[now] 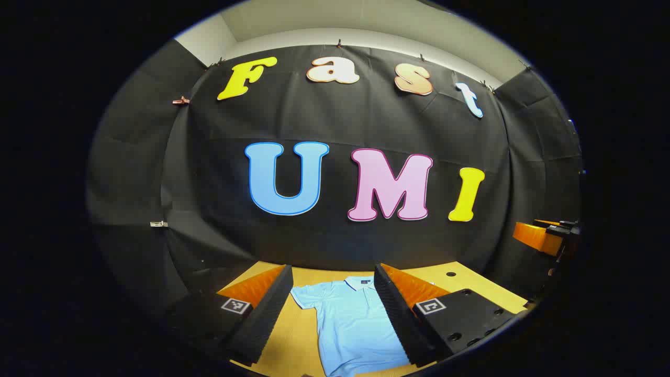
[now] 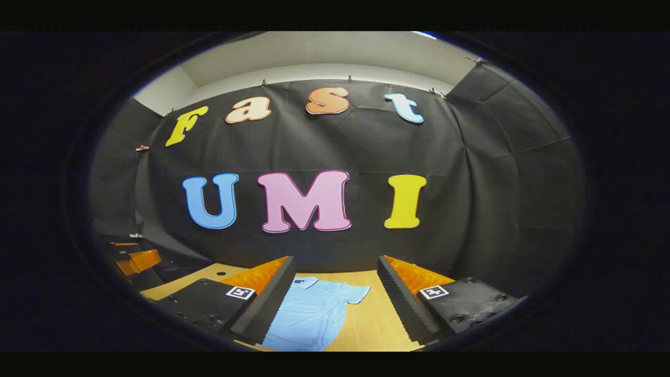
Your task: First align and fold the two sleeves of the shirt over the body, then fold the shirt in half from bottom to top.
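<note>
Both grippers were up off the table, cameras mostly on the booth wall.

Left gripper (image 1: 333, 275): fingers spread wide, nothing between them, not touching anything. Through the gap the shirt (image 1: 350, 324) lay flat on the table (image 1: 460, 280), collar at the far end toward the wall, hem running toward the camera. One short sleeve stuck out flat on the left side in this view, unfolded. The other side of the shirt was hidden behind the right-hand finger (image 1: 395, 314), so could not tell how that sleeve lay. Body looked smooth, no fold across it.

Right gripper (image 2: 335, 269): also wide apart, empty, clear of the cloth. In the right gripper view the shirt (image 2: 309, 317) sat toward the left of the gap, partly behind the left-hand finger (image 2: 264, 303). Collar again at the far end, one short sleeve spread flat to the right on the table (image 2: 377, 314), unfolded.

The other gripper showed at the edge of each view: at the far right of the left gripper view (image 1: 549, 238), and at the far left of the right gripper view (image 2: 133, 259). Both were too close to the rim to read their state from there.

Table had a small dark hole near its far edge (image 1: 450, 274).
</note>
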The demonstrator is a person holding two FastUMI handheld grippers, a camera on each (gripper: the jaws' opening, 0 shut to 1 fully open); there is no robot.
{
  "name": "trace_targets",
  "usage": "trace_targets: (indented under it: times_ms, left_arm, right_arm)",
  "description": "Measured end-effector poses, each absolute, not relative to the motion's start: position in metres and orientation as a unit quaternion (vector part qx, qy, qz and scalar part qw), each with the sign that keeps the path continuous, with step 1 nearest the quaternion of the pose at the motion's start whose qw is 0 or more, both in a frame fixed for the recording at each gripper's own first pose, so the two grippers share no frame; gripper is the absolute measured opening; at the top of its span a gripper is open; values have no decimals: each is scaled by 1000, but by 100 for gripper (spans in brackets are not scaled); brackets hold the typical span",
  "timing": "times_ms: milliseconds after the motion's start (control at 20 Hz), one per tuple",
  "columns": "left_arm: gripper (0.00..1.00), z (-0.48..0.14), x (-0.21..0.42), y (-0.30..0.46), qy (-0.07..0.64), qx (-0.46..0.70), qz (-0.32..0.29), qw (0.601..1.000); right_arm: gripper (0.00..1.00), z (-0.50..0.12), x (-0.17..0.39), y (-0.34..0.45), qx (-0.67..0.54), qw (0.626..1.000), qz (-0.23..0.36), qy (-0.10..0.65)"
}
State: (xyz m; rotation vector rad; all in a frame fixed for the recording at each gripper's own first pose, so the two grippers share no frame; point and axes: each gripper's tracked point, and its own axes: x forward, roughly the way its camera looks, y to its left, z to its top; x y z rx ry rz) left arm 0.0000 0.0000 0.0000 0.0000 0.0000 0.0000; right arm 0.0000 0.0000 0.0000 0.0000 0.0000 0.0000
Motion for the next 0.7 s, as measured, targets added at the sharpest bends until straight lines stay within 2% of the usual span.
trace_targets:
  times_ms: [150, 200, 300, 350, 700]
  left_arm:
    - [99, 3, 2, -7, -4, 8, -8, 1000]
    - [96, 2, 2, -10, -5, 10, -11, 1000]
    - [96, 1, 4, -11, -3, 11, -14, 1000]
    - [99, 0, 5, -12, -2, 10, -16, 1000]
    - [99, -12, 7, -13, 16, 7, -16, 1000]
  right_arm:
    - [98, -2, 2, -1, -3, 1000, -3, 3]
    - [98, -2, 3, -2, -5, 1000, -4, 3]
    - [98, -7, 4, -1, -11, 1000, -4, 8]
    - [98, -11, 5, -2, -14, 1000, -5, 15]
    - [98, -19, 10, -1, -12, 1000, -6, 28]
